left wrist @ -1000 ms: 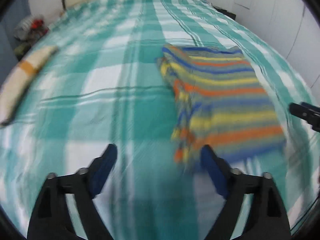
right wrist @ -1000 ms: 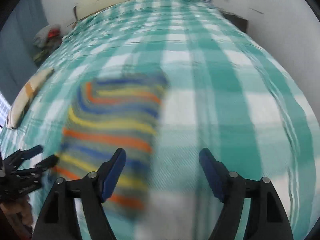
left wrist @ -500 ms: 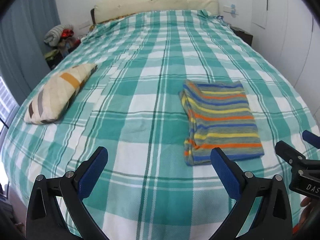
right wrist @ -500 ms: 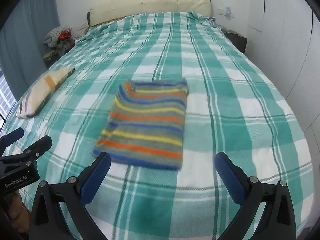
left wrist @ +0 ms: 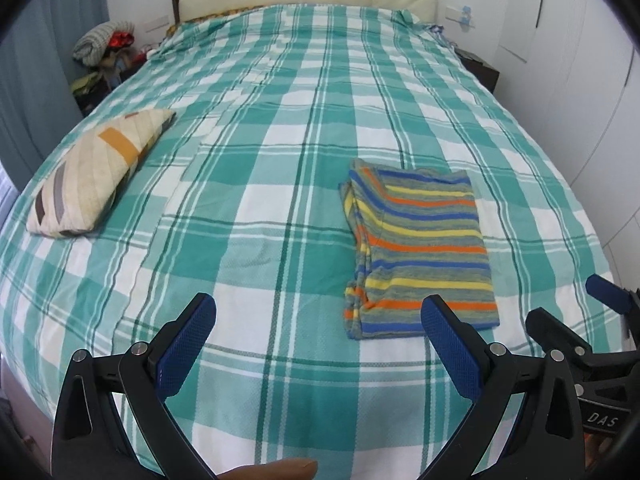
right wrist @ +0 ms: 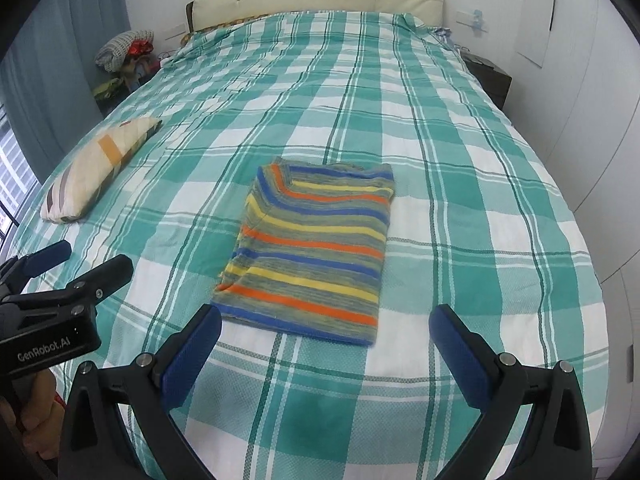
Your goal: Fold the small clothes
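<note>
At the left edge of the bed, on its green-and-white checked cover, a quilted cushion lay by itself, well apart from everything else. Beyond that side of the bed, a heap of clothes sat near the curtain. Our left gripper hung above the near edge of the bed with its jaws spread wide and nothing between them; they had just been opening to that full spread. A fingertip of the person showed at the bottom of that view.

Right of the bed's middle and toward its near edge lay the striped garment, folded into a tidy rectangle and resting flat on the cover, touched by neither gripper. We judged it light, soft knit: it would sag and slide open if lifted by one point, and its layers could shift against each other. The left side showed stacked, slightly loose edges, so we reckoned the firmer hold was at the two near corners, one gripper on each, pinching through all layers together, or along the folded right edge, where the cloth is doubled.

Our right gripper hovered over the near edge just in front of the garment, its jaws likewise spread wide and empty, having just been opening. Farther right, the bed ran close to a white wall.
</note>
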Demonstrator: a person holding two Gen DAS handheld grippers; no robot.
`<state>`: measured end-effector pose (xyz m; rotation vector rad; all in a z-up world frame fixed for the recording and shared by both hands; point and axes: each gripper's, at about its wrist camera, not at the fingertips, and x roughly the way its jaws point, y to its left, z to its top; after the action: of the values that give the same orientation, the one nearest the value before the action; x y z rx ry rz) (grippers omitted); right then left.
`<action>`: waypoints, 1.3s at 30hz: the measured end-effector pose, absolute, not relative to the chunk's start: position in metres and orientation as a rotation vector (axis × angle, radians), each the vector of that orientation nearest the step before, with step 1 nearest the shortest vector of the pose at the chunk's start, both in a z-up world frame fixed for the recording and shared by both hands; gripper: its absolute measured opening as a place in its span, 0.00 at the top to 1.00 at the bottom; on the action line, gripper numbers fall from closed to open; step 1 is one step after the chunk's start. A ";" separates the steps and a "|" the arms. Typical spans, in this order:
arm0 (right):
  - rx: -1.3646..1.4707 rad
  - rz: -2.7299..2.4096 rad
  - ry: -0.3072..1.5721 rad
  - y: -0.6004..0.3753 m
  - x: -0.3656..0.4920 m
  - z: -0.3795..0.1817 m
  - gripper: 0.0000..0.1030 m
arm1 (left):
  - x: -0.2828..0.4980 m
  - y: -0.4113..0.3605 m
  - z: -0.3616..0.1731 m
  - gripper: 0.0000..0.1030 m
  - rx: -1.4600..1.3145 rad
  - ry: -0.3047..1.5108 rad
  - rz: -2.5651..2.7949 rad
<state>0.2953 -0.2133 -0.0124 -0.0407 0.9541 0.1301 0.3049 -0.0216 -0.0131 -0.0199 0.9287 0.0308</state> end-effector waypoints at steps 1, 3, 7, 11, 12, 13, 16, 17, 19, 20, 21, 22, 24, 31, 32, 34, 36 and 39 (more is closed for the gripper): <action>-0.038 0.131 0.954 -0.213 0.296 -0.012 0.01 | 0.305 -0.022 -0.013 0.00 -0.016 0.926 0.033; -0.036 0.126 0.954 -0.213 0.297 -0.010 0.01 | 0.306 -0.023 -0.013 0.00 0.001 0.919 0.044; -0.049 0.120 0.959 -0.213 0.300 -0.011 0.01 | 0.306 -0.023 -0.013 0.00 0.006 0.918 0.044; -0.054 0.121 0.970 -0.211 0.302 -0.015 0.01 | 0.306 -0.023 -0.013 0.01 0.006 0.918 0.044; -0.055 0.121 0.972 -0.210 0.302 -0.016 0.01 | 0.306 -0.024 -0.012 0.01 0.005 0.917 0.047; -0.056 0.121 0.974 -0.209 0.303 -0.016 0.01 | 0.306 -0.024 -0.012 0.00 0.006 0.917 0.048; -0.065 0.108 0.978 -0.208 0.303 -0.019 0.01 | 0.308 -0.022 -0.013 0.01 0.008 0.916 0.055; -0.065 0.102 0.980 -0.209 0.304 -0.020 0.01 | 0.309 -0.020 -0.013 0.01 0.008 0.915 0.055; -0.064 0.097 0.983 -0.209 0.304 -0.022 0.01 | 0.311 -0.019 -0.013 0.01 0.012 0.915 0.053; -0.062 0.096 0.983 -0.210 0.304 -0.022 0.01 | 0.312 -0.019 -0.014 0.01 0.017 0.915 0.054; -0.064 0.091 0.983 -0.210 0.305 -0.022 0.01 | 0.312 -0.018 -0.013 0.01 0.020 0.915 0.053; -0.064 0.088 0.983 -0.211 0.305 -0.022 0.01 | 0.312 -0.018 -0.013 0.01 0.022 0.914 0.053; -0.063 0.084 0.986 -0.212 0.305 -0.023 0.01 | 0.313 -0.019 -0.013 0.01 0.024 0.914 0.052; -0.062 0.065 0.984 -0.213 0.306 -0.021 0.01 | 0.315 -0.021 -0.015 0.01 0.042 0.915 0.050; -0.062 0.064 0.982 -0.213 0.306 -0.020 0.01 | 0.315 -0.021 -0.015 0.01 0.044 0.915 0.049; -0.063 0.059 0.979 -0.214 0.306 -0.019 0.01 | 0.315 -0.022 -0.015 0.01 0.045 0.915 0.051; -0.064 0.054 0.976 -0.214 0.307 -0.018 0.01 | 0.316 -0.022 -0.016 0.01 0.045 0.916 0.048; -0.065 0.044 0.970 -0.216 0.307 -0.017 0.01 | 0.312 -0.021 -0.016 0.01 0.030 0.890 0.022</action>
<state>0.3072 -0.2155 -0.0167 -0.0650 0.9701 0.0442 0.3123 -0.0210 -0.0156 0.0300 0.8896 0.0225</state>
